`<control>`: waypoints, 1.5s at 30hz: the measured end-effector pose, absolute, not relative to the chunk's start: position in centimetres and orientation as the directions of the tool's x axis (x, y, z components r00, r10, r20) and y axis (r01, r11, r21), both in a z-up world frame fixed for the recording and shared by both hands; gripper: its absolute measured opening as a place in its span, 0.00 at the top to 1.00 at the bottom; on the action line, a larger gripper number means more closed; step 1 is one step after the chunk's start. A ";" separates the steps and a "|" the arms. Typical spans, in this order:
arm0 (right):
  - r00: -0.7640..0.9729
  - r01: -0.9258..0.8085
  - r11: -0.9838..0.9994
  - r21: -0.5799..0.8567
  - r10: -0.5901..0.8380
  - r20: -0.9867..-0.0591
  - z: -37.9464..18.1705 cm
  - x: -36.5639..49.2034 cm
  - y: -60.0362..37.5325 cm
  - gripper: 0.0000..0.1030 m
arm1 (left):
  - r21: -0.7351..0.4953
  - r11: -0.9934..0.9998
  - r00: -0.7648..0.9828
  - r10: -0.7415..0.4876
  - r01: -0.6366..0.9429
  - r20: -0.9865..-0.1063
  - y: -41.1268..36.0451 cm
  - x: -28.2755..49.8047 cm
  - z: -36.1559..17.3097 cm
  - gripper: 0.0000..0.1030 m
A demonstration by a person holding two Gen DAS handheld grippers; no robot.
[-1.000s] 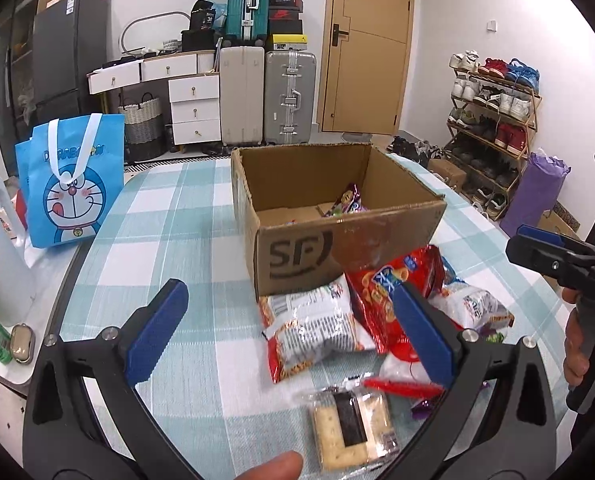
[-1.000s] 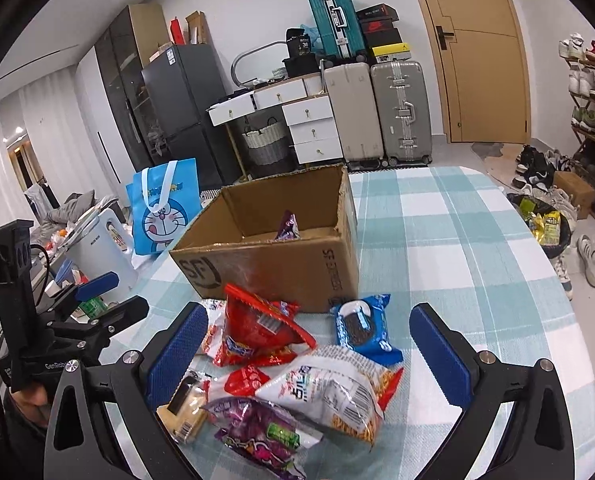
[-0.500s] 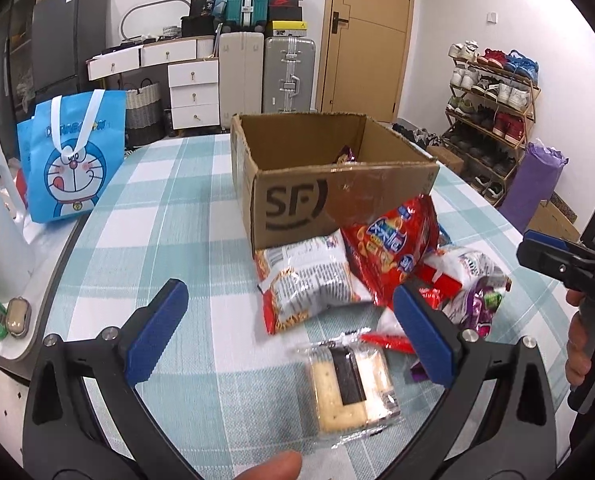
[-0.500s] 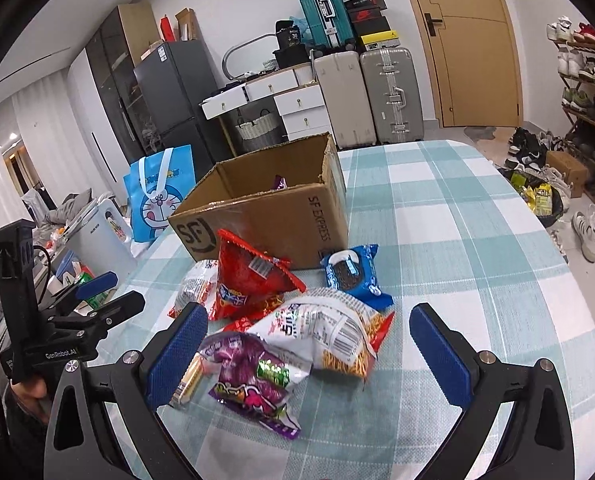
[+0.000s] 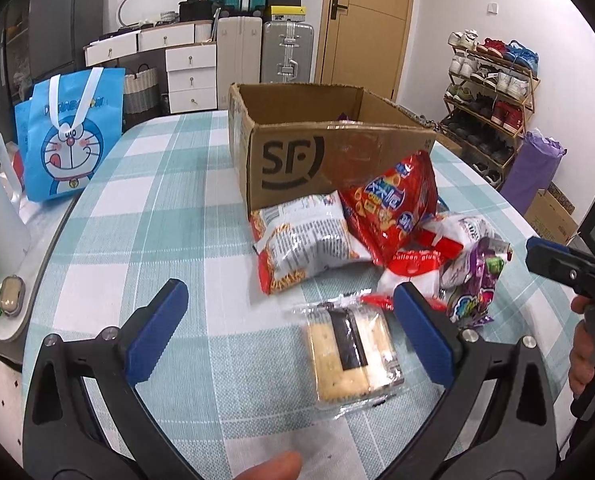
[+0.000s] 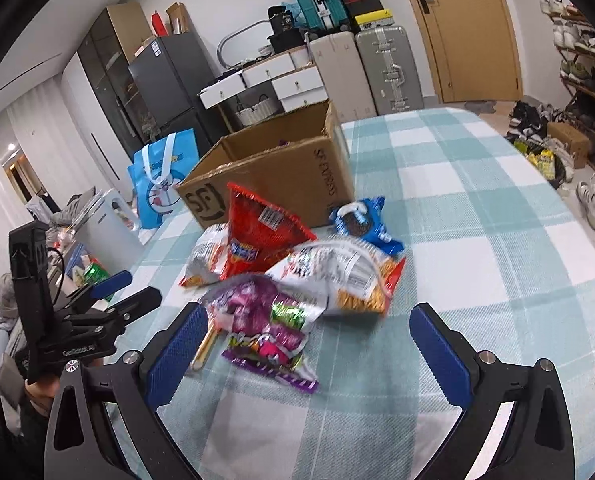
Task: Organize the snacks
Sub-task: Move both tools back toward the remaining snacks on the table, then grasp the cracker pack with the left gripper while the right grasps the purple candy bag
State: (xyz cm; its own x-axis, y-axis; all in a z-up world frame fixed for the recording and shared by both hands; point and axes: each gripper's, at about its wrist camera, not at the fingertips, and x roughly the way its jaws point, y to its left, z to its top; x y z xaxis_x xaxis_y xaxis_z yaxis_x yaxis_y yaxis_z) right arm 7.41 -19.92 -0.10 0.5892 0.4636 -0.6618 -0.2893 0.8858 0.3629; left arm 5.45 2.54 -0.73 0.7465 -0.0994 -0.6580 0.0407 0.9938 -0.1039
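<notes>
My left tongs (image 5: 289, 334): spread, empty, above the cracker pack (image 5: 351, 356).
My right tongs (image 6: 309, 350): spread, empty, near the purple candy bag (image 6: 263, 320).

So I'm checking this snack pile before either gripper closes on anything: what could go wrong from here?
1. The purple candy bag lies overlapped by the white chip bag; a grab by the open right gripper might drag both.
2. The cracker pack lies flat, off-centre near one finger of the open left gripper; its fingers may slide on the wrapper.
</notes>
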 end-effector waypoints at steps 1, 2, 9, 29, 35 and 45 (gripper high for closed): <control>0.583 -0.290 0.887 0.360 0.462 -0.668 -0.3 7.3 -19.7 0.01 | -0.108 0.993 0.743 -0.102 0.040 -0.661 2.6 5.4 -0.9 0.01; 0.578 -0.291 0.887 0.357 0.461 -0.673 -0.5 7.3 -19.6 0.01 | -0.111 0.993 0.741 -0.104 0.040 -0.663 2.6 5.3 -1.1 0.01; 0.546 -0.291 0.887 0.359 0.462 -0.699 -2.0 7.3 -18.6 0.01 | -0.120 0.991 0.724 -0.125 0.058 -0.678 2.3 5.0 -2.0 0.01; 0.483 -0.307 0.859 0.409 0.511 -0.710 -3.6 8.6 -17.0 0.17 | -0.119 0.987 0.664 -0.161 0.108 -0.730 1.0 5.9 -4.5 0.01; 0.477 -0.314 0.854 0.415 0.520 -0.709 -3.7 9.0 -16.6 0.23 | -0.117 0.987 0.641 -0.163 0.114 -0.750 0.8 6.4 -5.2 0.01; 0.464 -0.336 0.848 0.410 0.528 -0.711 -4.0 9.0 -15.8 0.32 | -0.116 0.986 0.614 -0.167 0.122 -0.772 0.6 7.1 -6.0 0.01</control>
